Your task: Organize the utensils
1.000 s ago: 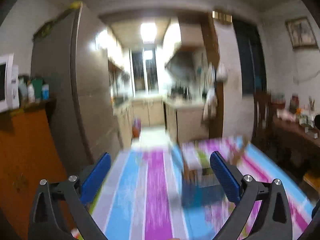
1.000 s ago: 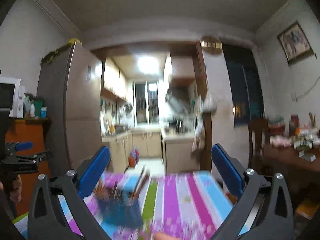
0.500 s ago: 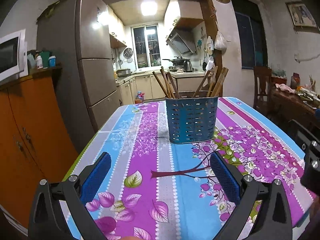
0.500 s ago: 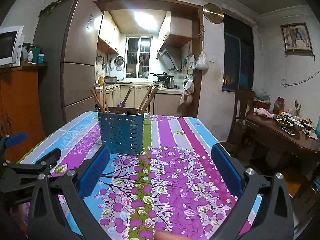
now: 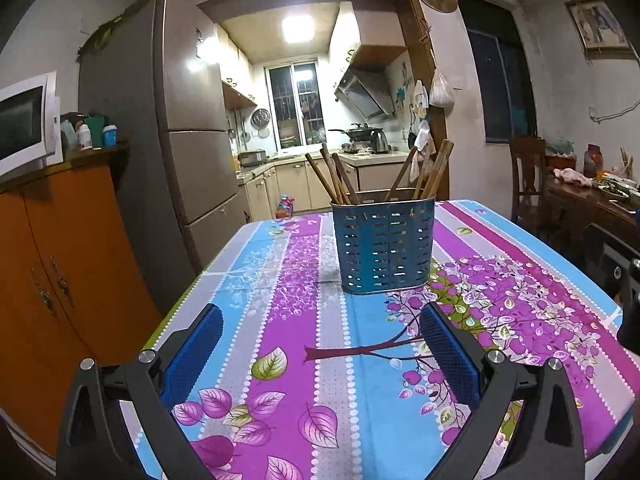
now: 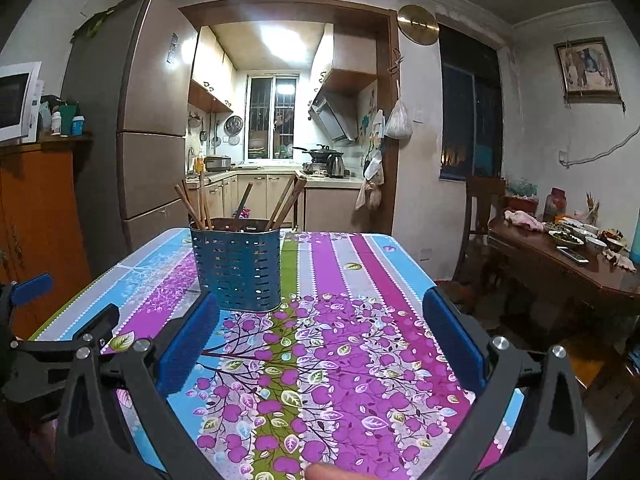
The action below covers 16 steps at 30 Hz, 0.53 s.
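Observation:
A blue perforated utensil holder (image 5: 384,244) (image 6: 237,266) stands upright on the flowered tablecloth (image 5: 304,312) (image 6: 340,320), with several brown wooden chopsticks (image 5: 332,178) (image 6: 192,204) leaning out of it. My left gripper (image 5: 320,352) hovers open over the near part of the table, well short of the holder, nothing between its blue pads. My right gripper (image 6: 320,344) is open too and empty, with the holder ahead and to its left. The left gripper's black frame shows at the left edge of the right wrist view.
An orange cabinet (image 5: 60,264) with a microwave (image 5: 24,124) and a tall fridge (image 5: 176,152) stand to the left. A wooden side table (image 6: 568,264) with dishes and a chair (image 6: 480,216) stand to the right. The kitchen lies beyond the table's far edge.
Both cameras swung down from a blurred, raised view a second ago and now sit steady over the table. Since half a second ago the holder looks slightly nearer; both grippers stay open.

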Available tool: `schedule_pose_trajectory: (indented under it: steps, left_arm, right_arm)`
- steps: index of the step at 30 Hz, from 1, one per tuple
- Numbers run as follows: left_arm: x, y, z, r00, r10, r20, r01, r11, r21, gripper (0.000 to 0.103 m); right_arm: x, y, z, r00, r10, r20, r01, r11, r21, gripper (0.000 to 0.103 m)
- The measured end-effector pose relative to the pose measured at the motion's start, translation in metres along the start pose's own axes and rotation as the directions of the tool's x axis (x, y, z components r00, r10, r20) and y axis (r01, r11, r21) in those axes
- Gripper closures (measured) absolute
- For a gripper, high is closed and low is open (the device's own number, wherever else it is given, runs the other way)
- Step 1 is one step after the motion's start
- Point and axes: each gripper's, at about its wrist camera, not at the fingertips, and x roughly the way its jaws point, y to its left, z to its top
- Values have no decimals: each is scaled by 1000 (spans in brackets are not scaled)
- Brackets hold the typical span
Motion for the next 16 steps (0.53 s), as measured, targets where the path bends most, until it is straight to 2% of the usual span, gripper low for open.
schedule_pose_trajectory:
  steps: [9, 16]
  left_arm:
    - [3, 0, -1, 1000, 20, -15, -20, 1000, -3, 5]
    - [6, -1, -2, 999, 5, -32, -5, 1000, 3, 4]
  right_arm:
    - [3, -4, -1, 1000, 3, -15, -3, 1000, 11, 5]
    - [3, -4, -2, 1000, 6, -20, -6, 1000, 16, 5]
